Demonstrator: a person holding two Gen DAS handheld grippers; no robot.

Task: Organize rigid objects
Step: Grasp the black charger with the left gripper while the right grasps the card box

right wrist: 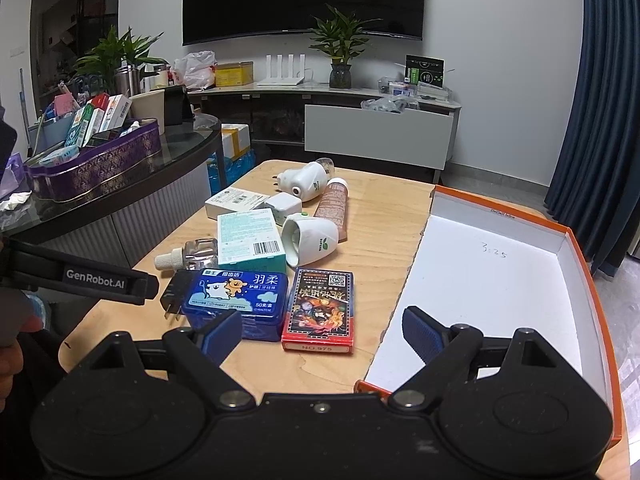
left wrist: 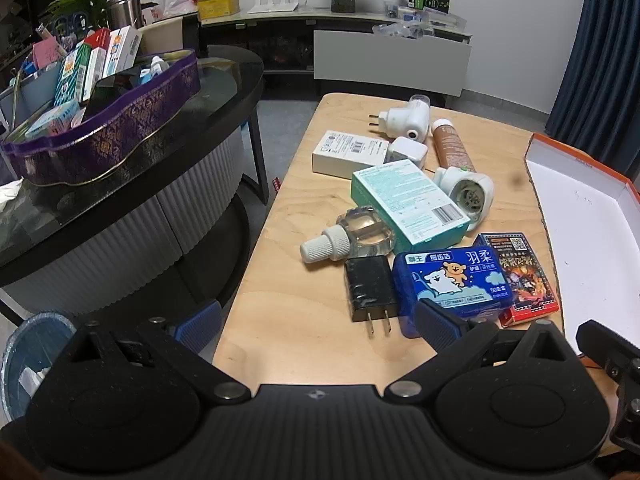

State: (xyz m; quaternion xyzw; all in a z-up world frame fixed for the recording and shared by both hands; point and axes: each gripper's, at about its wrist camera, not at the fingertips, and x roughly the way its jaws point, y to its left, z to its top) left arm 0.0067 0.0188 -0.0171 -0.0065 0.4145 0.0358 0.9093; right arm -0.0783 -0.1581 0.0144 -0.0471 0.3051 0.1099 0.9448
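A pile of rigid objects lies on the wooden table point(left wrist: 288, 320): a blue floss box point(left wrist: 452, 280) point(right wrist: 240, 294), a black plug charger point(left wrist: 370, 290), a red card pack point(left wrist: 524, 276) point(right wrist: 320, 312), a teal box point(left wrist: 408, 204) point(right wrist: 250, 234), a clear refill bottle point(left wrist: 348, 236), white plug-in devices point(left wrist: 468, 196) point(right wrist: 312, 240), a brown bottle point(left wrist: 452, 146) and a white box point(left wrist: 348, 154). An orange-rimmed white box point(right wrist: 496, 280) point(left wrist: 592, 232) lies empty at the right. My left gripper point(left wrist: 316, 326) is open near the charger. My right gripper point(right wrist: 320, 334) is open just short of the card pack.
A dark round side table point(left wrist: 168, 128) at the left carries a purple tin point(left wrist: 112, 132) full of small boxes. A bin point(left wrist: 28, 356) stands on the floor at the lower left. A TV cabinet point(right wrist: 340, 112) runs along the far wall.
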